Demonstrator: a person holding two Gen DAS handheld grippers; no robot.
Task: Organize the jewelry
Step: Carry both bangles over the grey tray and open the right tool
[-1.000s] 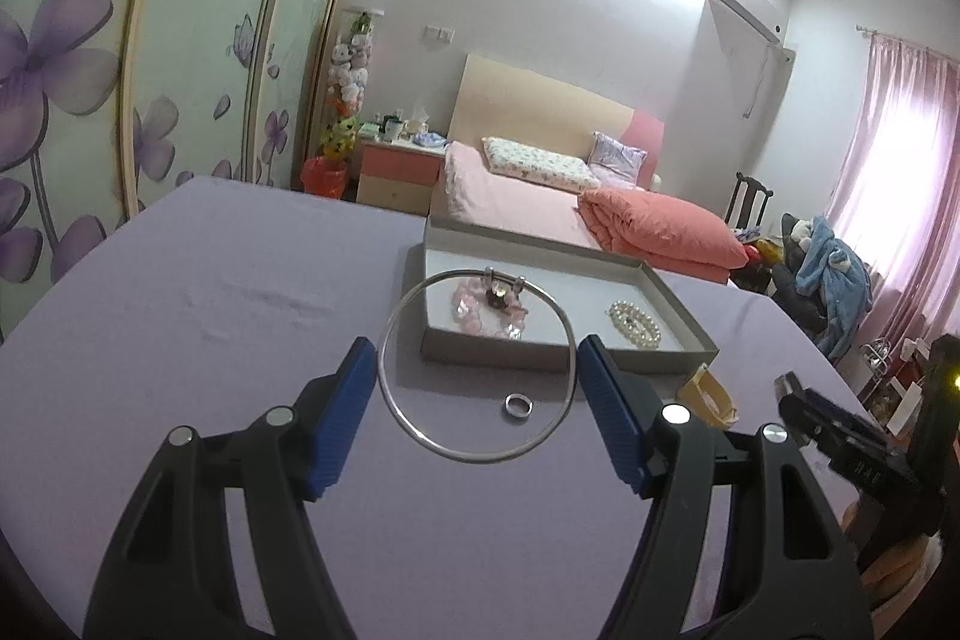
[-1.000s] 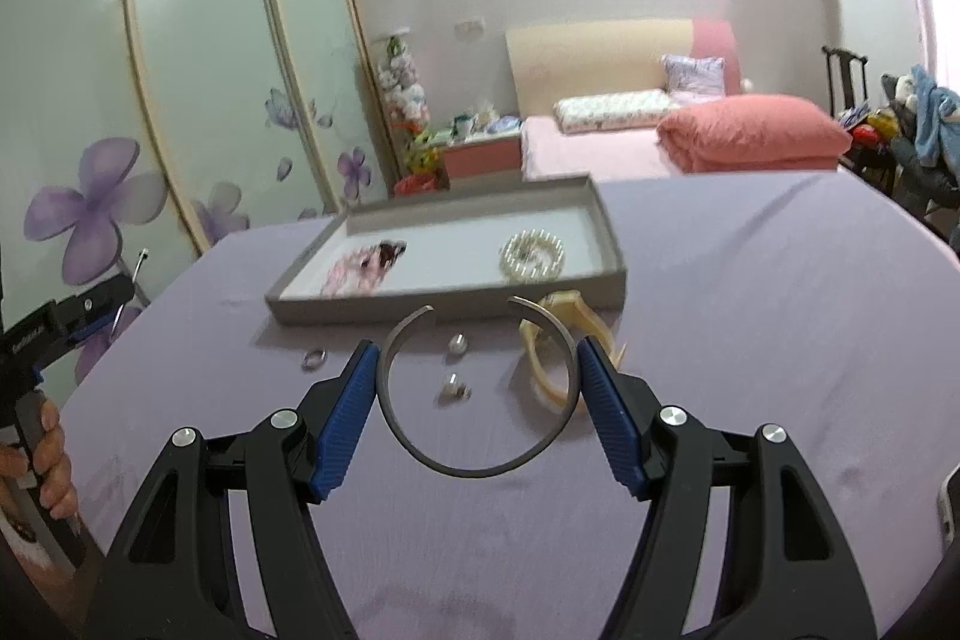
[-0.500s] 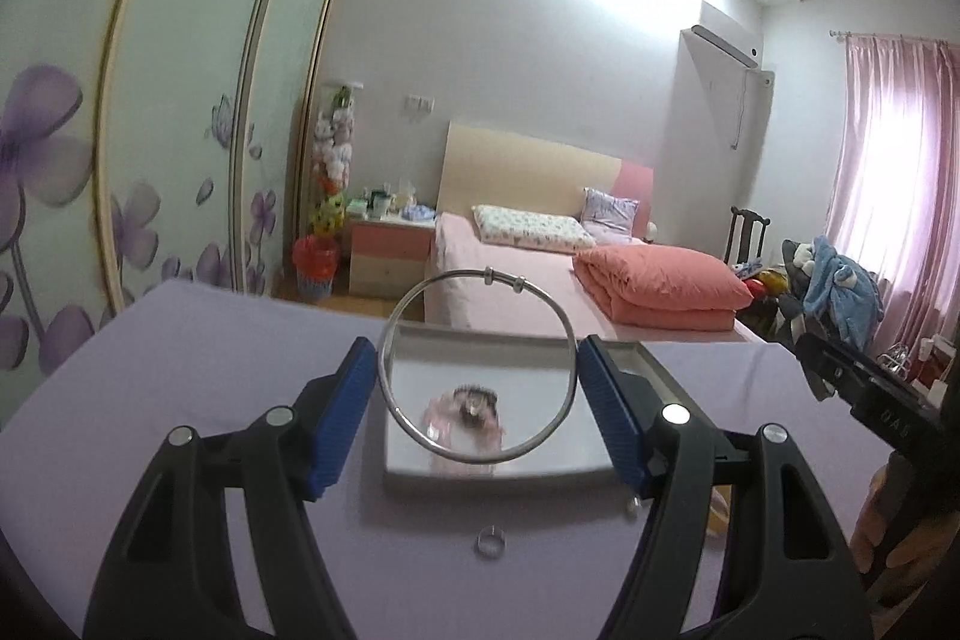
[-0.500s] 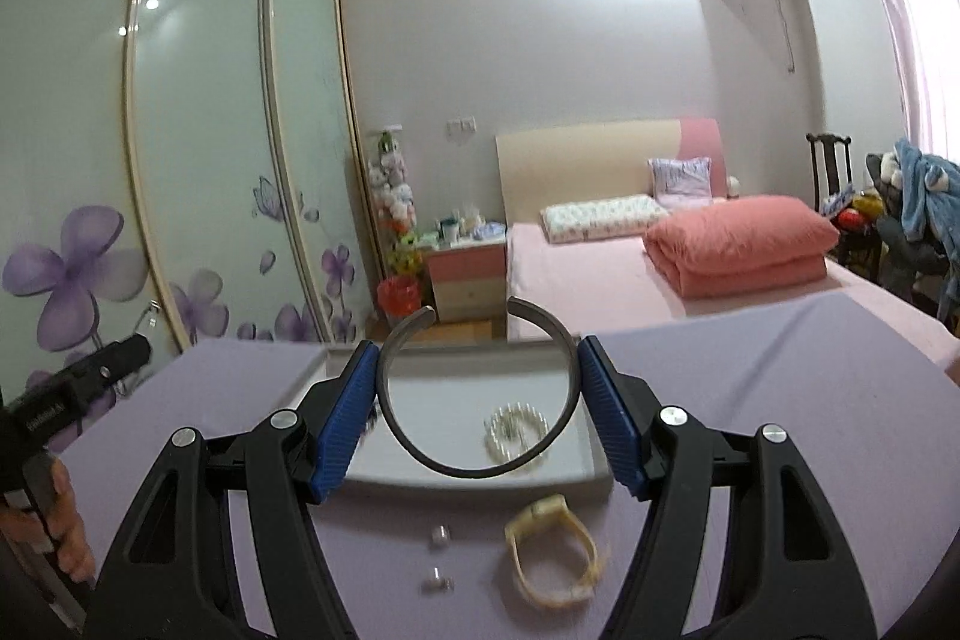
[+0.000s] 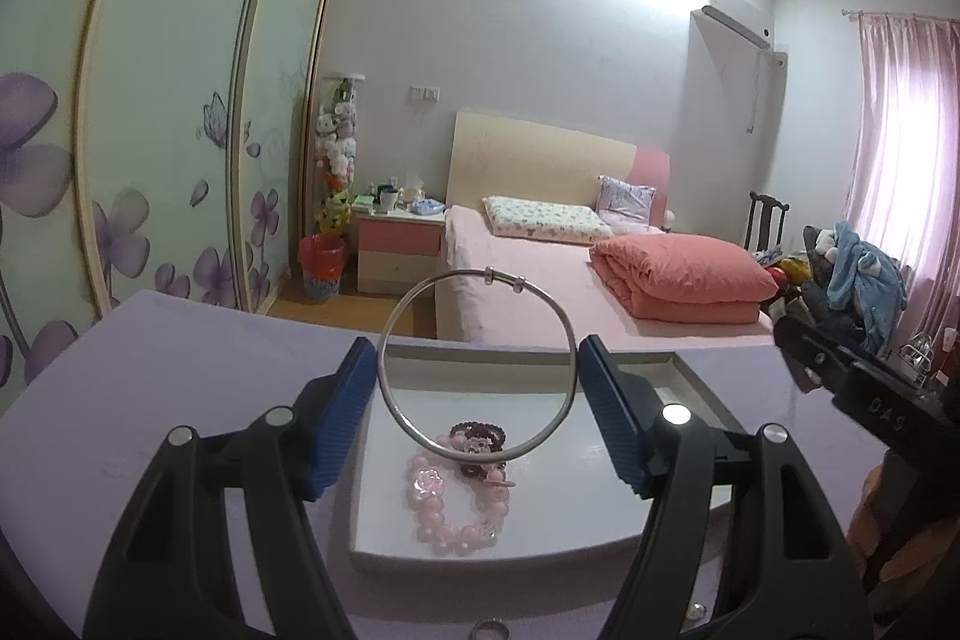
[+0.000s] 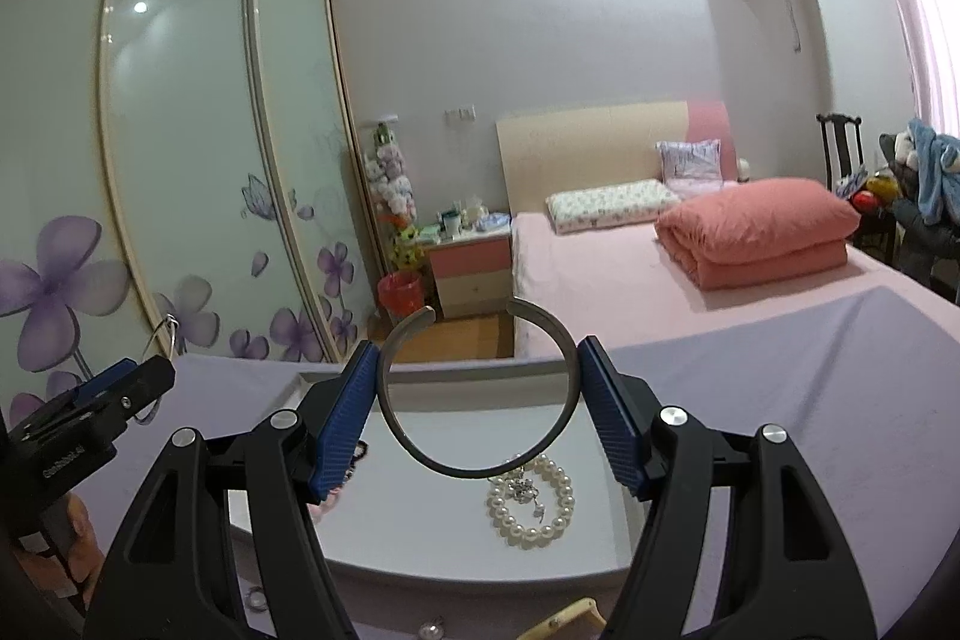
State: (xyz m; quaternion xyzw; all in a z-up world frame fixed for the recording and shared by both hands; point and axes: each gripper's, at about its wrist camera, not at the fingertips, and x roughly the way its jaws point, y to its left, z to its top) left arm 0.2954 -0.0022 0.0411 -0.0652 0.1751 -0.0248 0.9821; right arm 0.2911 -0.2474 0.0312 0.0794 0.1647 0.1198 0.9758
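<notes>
Bangles [image 5: 477, 365] [image 6: 480, 391] clamped between fingers [image 5: 339, 421] [image 6: 609, 421] — above tray [image 5: 684, 370].

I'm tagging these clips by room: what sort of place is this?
A home bedroom, most likely: a pink-sheeted bed with a folded coral quilt, a flower-printed sliding wardrobe, and a pink bedside cabinet.

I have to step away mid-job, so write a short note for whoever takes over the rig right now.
Left tool: shut on the silver bangle, held upright above the tray.
Right tool: shut on the dark open cuff bangle, also above the tray.
In the tray: pink bead bracelet, dark bead bracelet, pearl bracelet.
On the purple cloth in front of the tray: a ring, a yellowish bangle, small pieces.
Done: three bracelets placed.
Left: set both bangles in the tray, then collect the loose items.
</notes>
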